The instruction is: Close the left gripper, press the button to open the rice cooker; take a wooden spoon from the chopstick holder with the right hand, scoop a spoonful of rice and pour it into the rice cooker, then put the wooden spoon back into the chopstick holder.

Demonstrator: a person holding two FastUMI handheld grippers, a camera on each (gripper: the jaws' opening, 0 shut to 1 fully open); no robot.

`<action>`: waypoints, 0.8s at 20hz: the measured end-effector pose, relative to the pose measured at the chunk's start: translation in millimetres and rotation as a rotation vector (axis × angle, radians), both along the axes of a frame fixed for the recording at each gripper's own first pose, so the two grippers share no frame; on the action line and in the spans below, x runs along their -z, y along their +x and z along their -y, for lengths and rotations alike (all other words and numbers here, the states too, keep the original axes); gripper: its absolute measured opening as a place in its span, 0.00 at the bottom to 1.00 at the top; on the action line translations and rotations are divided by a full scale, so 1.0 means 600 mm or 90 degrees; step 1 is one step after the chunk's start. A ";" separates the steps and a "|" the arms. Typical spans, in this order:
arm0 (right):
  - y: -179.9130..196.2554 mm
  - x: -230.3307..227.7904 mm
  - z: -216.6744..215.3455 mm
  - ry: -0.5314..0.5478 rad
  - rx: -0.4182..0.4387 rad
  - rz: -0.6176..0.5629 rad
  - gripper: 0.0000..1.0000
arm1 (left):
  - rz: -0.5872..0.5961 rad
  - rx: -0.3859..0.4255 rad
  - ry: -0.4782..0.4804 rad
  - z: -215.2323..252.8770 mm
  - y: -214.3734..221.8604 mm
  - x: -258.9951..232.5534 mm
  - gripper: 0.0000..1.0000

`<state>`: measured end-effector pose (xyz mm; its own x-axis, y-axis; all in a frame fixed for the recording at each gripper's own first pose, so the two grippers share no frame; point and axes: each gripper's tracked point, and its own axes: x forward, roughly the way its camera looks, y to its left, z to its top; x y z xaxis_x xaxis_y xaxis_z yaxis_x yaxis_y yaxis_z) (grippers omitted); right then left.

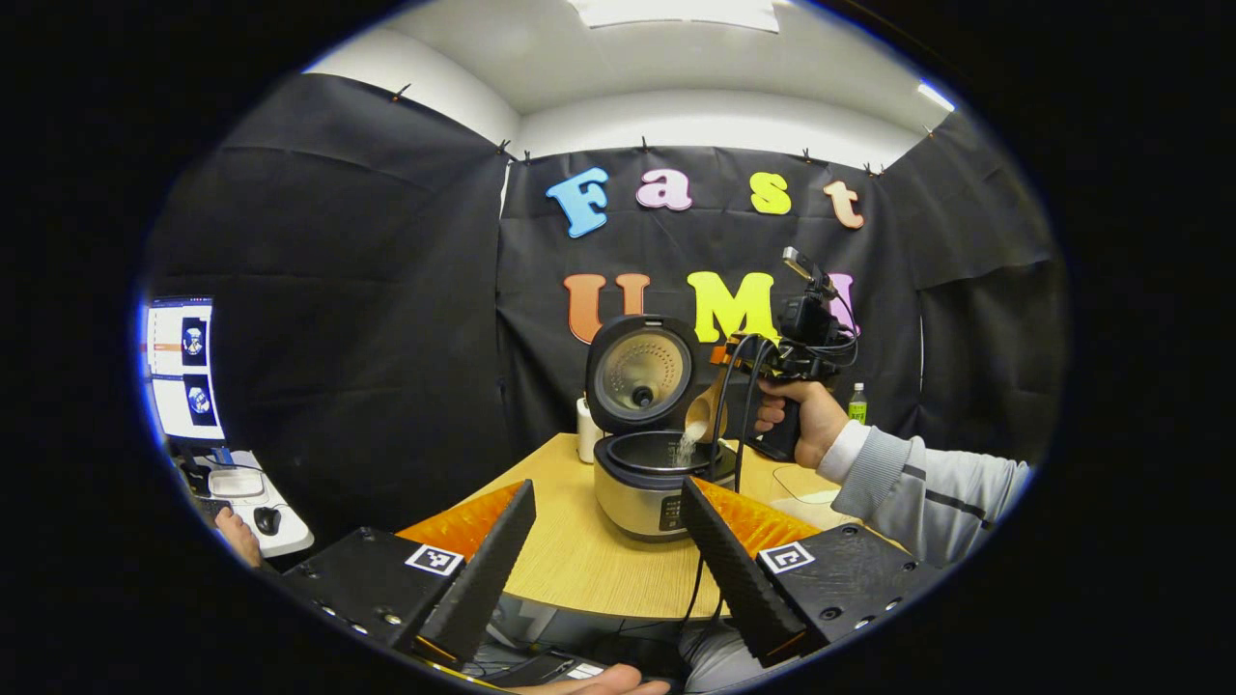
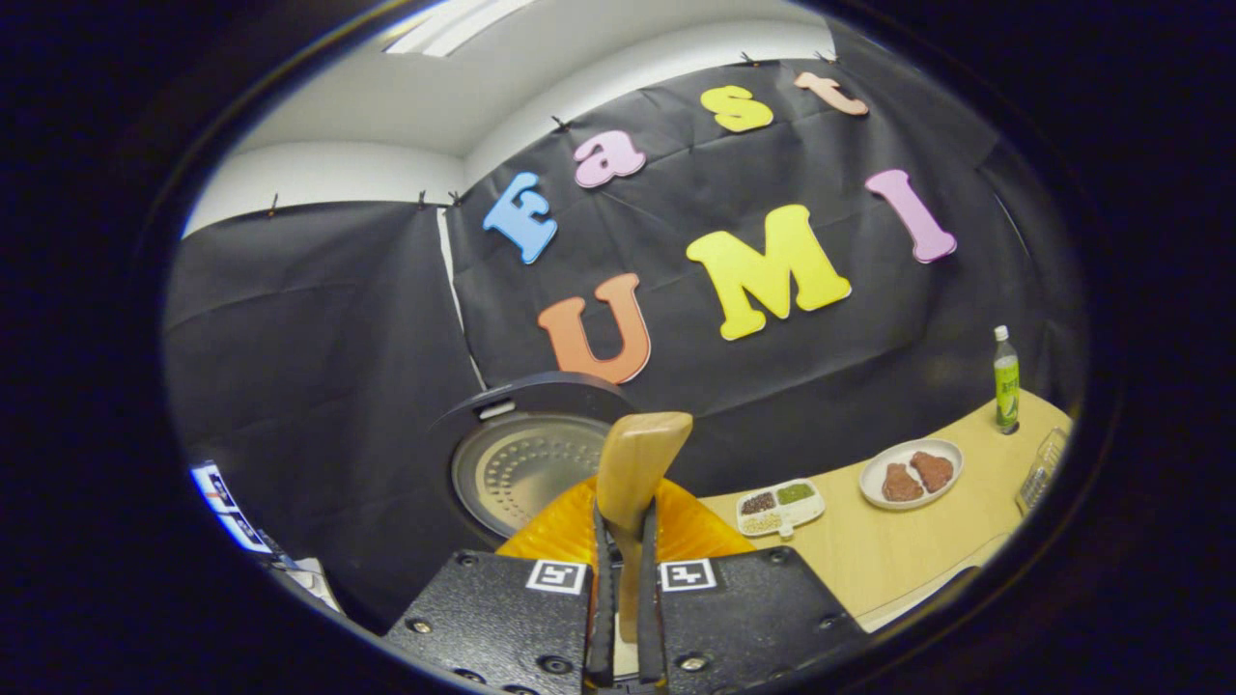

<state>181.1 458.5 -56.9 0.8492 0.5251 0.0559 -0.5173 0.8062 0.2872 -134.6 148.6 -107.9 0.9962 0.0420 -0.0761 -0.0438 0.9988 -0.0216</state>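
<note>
Above the open rice cooker (image 1: 657,483) on the tabletop (image 1: 589,560), the right gripper (image 2: 623,579), jaws clamped on the wooden spoon (image 2: 637,463), tips rice (image 1: 688,444) into the pot. Left gripper (image 1: 603,550) hangs back, jaws apart. Pouring is under way; next comes returning the spoon to its holder.

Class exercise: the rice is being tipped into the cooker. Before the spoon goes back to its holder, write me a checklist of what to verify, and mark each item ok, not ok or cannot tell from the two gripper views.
1. Rice cooker lid is up: ok.
2. Wooden spoon is clamped between both fingers of the right gripper: ok.
3. Rice falls inside the pot, not on the table: ok, the stream lands within the rim.
4. Spoon is fully emptied: not ok, rice is pouring in the left gripper view.
5. Left gripper is out of the way, open, in front of the cooker: ok.
6. Chopstick holder is free to receive the spoon: cannot tell.
</note>
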 end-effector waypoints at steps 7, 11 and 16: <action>-0.020 0.022 -0.027 -0.066 -0.030 0.036 0.15 | -0.006 -0.030 -0.017 -0.027 0.007 0.013 0.96; -0.040 0.019 -0.041 -0.122 -0.050 0.086 0.15 | -0.010 -0.028 -0.027 -0.023 0.008 0.017 0.97; -0.056 0.044 -0.061 -0.229 -0.070 0.140 0.16 | -0.014 -0.034 -0.009 -0.017 0.010 0.028 0.97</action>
